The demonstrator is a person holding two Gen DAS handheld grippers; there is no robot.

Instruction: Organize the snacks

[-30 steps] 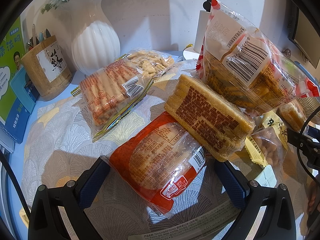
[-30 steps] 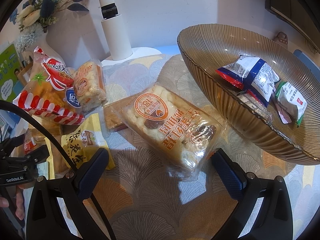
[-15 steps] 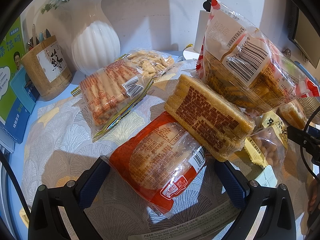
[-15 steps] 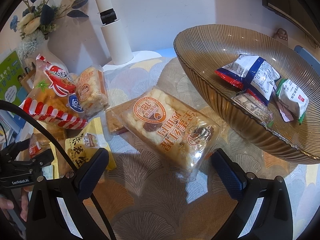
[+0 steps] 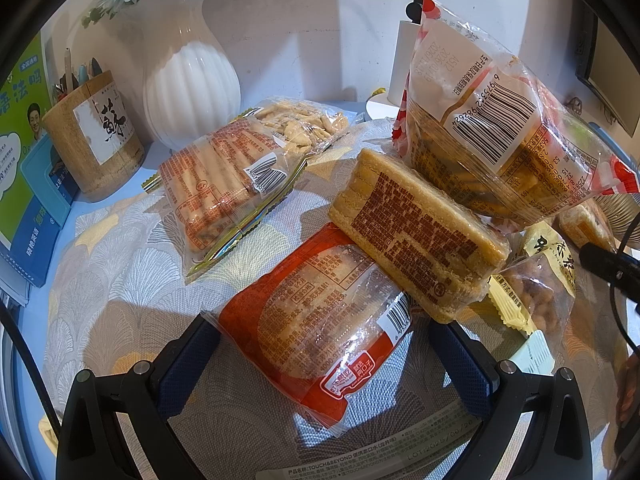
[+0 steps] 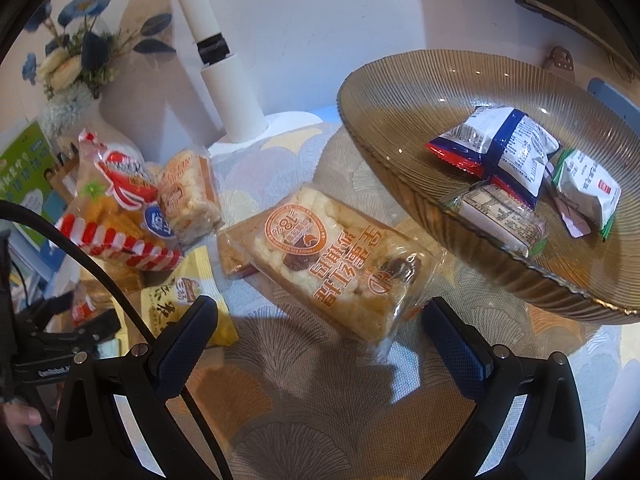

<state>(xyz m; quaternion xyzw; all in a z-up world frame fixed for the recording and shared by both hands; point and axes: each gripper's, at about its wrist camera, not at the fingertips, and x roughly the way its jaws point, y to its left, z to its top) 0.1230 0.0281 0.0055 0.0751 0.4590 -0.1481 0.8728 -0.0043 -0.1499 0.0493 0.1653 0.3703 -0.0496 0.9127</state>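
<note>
My left gripper [image 5: 324, 360] stands open around the near end of an orange snack packet [image 5: 316, 320]; its blue pads are apart from the wrapper. A yellow wafer block [image 5: 416, 232] leans on that packet, with a red-striped bag [image 5: 492, 128] above it. My right gripper [image 6: 320, 340] is open just short of a large puffed-rice cake pack [image 6: 340, 256] lying on the cloth. To the right of it, an amber ribbed glass bowl [image 6: 404, 92] holds a blue and white packet [image 6: 504, 148], a small bar [image 6: 500, 216] and a white and green packet [image 6: 588, 188].
A biscuit pack [image 5: 224, 184] and a cracker bag [image 5: 300, 124] lie towards a white vase [image 5: 192, 92] and a cork pen holder [image 5: 92, 136]. A yellow peanut bag [image 6: 184, 296], a small rice cake pack [image 6: 188, 200] and a white lamp post [image 6: 224, 76] sit left of the bowl.
The right gripper has pulled up and back a little, so the bowl and rice cake pack sit higher and farther right in its view. The left gripper has not moved.
</note>
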